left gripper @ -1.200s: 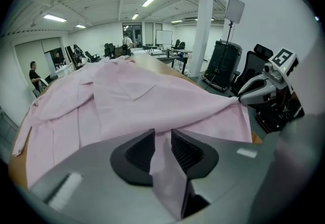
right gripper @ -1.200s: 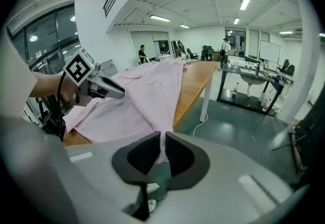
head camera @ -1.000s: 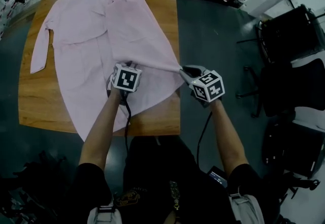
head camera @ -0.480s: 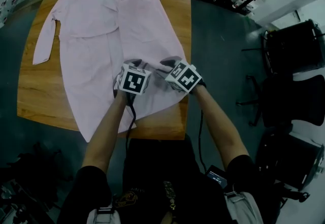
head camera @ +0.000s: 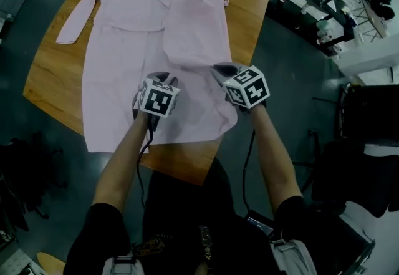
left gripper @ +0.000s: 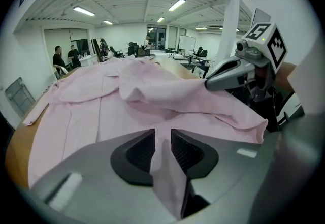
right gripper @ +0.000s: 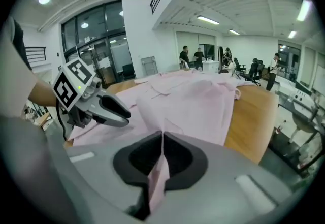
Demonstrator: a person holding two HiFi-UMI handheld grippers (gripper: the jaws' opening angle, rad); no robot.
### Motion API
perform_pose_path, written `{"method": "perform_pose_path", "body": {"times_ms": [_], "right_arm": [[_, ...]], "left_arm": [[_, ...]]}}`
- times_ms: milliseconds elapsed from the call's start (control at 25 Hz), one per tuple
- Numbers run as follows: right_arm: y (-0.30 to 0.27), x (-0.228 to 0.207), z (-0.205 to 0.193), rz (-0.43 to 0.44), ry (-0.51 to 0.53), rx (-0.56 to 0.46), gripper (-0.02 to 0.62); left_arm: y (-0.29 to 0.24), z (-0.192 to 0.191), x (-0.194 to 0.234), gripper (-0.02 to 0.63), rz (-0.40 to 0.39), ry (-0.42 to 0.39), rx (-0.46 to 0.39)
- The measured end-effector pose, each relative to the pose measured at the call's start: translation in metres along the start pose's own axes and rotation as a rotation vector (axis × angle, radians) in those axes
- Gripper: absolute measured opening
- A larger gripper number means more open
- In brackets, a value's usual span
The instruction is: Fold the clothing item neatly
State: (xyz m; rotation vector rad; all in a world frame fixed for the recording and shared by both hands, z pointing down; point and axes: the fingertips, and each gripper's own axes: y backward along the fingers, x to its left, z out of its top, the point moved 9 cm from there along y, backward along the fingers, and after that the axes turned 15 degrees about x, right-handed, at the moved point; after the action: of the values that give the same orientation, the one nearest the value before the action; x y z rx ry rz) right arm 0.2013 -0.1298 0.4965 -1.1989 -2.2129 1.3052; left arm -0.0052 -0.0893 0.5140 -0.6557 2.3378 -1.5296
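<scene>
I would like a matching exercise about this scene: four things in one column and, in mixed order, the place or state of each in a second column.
1. long sleeve of the pink cloth garment
2. brown wooden table
3. left gripper
4. right gripper

A. shut on cloth near the garment's right edge
B. lies flat at the far left
C. under the garment
D. shut on a fold near the garment's middle

Pairs: 1-B; 2-C; 3-D; 4-A.
The right gripper's jaws have just closed on the cloth.

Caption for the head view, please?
Left gripper and right gripper pinch a pale pink cloth garment on a wooden table.
</scene>
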Motion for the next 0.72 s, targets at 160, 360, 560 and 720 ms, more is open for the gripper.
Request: {"method": "perform_pose_path", "body": {"times_ms": [160,360,560,720], "right_arm": [[0.010,-0.046,-0.015,-0.011,-0.094,-0.049,0.011],[0.011,-0.083,-0.049,-0.064,-0.194,-0.024,0.011],[0.007,-0.097,-0.072,-0.075,-0.227,-0.010,0.011],[0.010,-0.101,-0.077,-0.055,-0.210,-0.043,0.017]], "left_arm": [[-0.003,0.023,-0.015,0.107,0.044,0.015,-0.001],[-0.014,0.063,-0.034,0.126,0.040,-0.019,-0.027],[-0.035,0.092,-0.051,0.196,0.024,-0.089,-0.025],[-0.048,0.124,-0.051,0.209,0.031,-0.145,-0.046]]}}
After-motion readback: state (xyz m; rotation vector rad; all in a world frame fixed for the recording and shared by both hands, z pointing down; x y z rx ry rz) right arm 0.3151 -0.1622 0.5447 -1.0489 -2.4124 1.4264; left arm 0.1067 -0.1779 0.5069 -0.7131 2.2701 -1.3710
